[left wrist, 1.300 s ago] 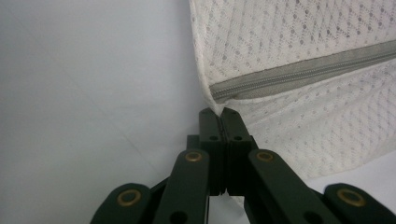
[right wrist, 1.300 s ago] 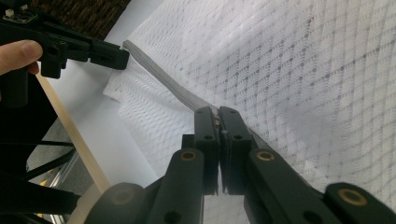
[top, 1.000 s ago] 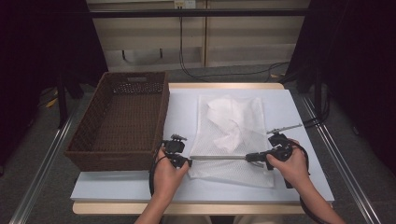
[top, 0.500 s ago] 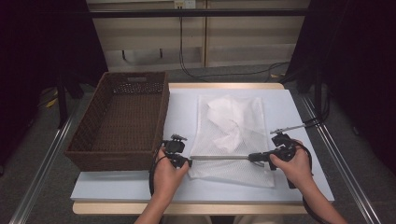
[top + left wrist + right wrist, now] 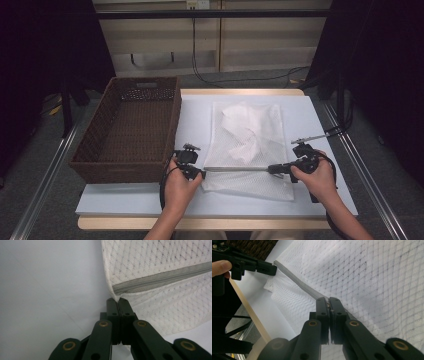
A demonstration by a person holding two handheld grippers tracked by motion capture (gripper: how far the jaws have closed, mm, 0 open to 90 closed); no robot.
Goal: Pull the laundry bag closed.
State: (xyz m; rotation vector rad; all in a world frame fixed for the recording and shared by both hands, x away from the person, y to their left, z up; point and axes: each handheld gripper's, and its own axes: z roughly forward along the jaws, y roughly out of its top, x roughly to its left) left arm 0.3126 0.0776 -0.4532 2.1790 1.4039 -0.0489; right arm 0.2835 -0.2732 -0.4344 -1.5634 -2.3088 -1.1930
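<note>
A: What differs from a second ago?

B: Your right gripper (image 5: 274,169) has slid rightwards along the zip (image 5: 235,169), away from your left gripper (image 5: 199,172), which has stayed put. The grey line between them is longer now.

A: And the jaws?

B: Your left ones are pressed together on the zip's end at the bag's (image 5: 247,145) corner. Your right ones are clamped together on the zip, something small and metallic pinched between the tips.

A: How does the bag look?

B: It's white mesh, lying flat on the table (image 5: 195,120) just right of the basket (image 5: 130,125). Crumpled white cloth (image 5: 245,127) shows through it. The zip runs across near your edge.
</note>
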